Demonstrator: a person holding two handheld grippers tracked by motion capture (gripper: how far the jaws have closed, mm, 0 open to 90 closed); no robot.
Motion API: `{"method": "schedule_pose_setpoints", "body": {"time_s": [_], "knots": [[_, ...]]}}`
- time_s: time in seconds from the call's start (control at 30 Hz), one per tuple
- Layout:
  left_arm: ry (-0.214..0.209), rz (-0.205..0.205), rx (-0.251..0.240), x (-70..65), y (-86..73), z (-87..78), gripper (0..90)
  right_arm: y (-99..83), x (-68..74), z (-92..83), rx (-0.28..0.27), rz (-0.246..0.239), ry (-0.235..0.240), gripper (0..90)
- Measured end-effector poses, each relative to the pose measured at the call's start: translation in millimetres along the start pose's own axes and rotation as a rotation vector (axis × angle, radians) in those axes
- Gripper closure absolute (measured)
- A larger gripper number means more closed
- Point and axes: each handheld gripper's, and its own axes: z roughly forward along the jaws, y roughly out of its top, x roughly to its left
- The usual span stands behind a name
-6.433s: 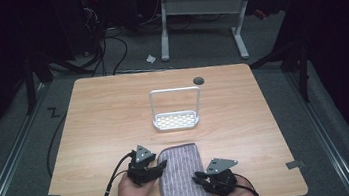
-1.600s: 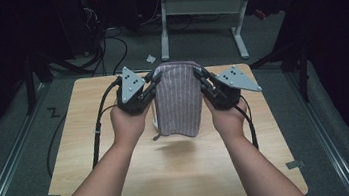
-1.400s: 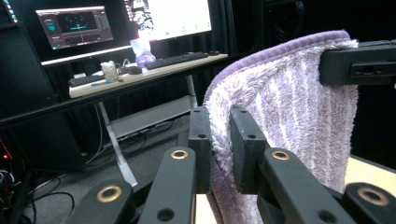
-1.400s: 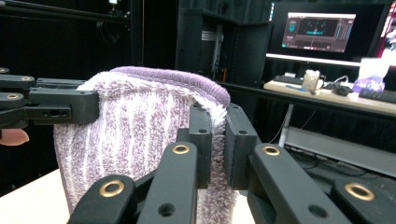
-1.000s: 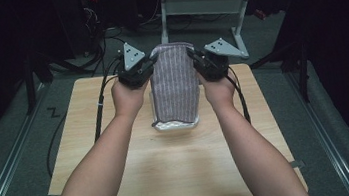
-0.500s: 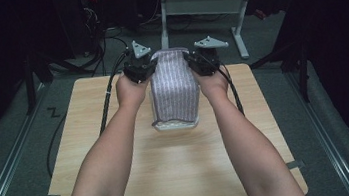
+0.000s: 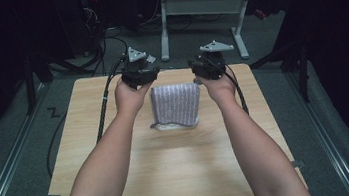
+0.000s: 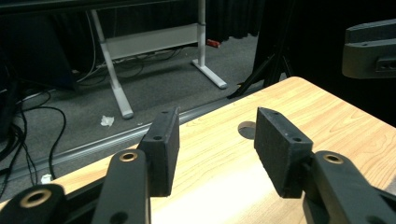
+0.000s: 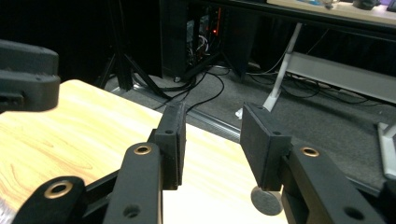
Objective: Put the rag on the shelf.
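Wooden table at frame centre now bears the striped towel draped over its rack, released by the left gripper and right gripper, whose jaws gape empty, so the hanging looks done.

No text, label or number can be read anywhere

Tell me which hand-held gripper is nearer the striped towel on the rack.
Roughly equal, the left perhaps marginally nearer. The left hand-held gripper hovers off the striped towel's upper left corner, the right hand-held gripper off its upper right. Both open, empty.
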Motion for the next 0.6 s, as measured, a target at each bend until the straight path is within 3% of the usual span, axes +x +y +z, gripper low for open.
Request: {"method": "schedule_pose_setpoints", "body": {"time_s": [0.13, 0.43, 0.6], "knots": [[0.0, -0.016, -0.004, -1.9, -1.5, -8.9, 48.6, -2.4, 1.7, -7.1, -0.003, -0.019, -0.016, 60.5], [0.0, 0.025, -0.005, -8.3, -2.0, -27.1, 49.0, -8.9, 5.5, -21.1, 0.011, 0.012, 0.014, 54.2], [-0.004, 0.005, -0.023, -11.2, -2.8, -40.8, 47.3, -12.8, 8.6, -30.5, 0.003, 0.018, 0.011, 53.7]]}}
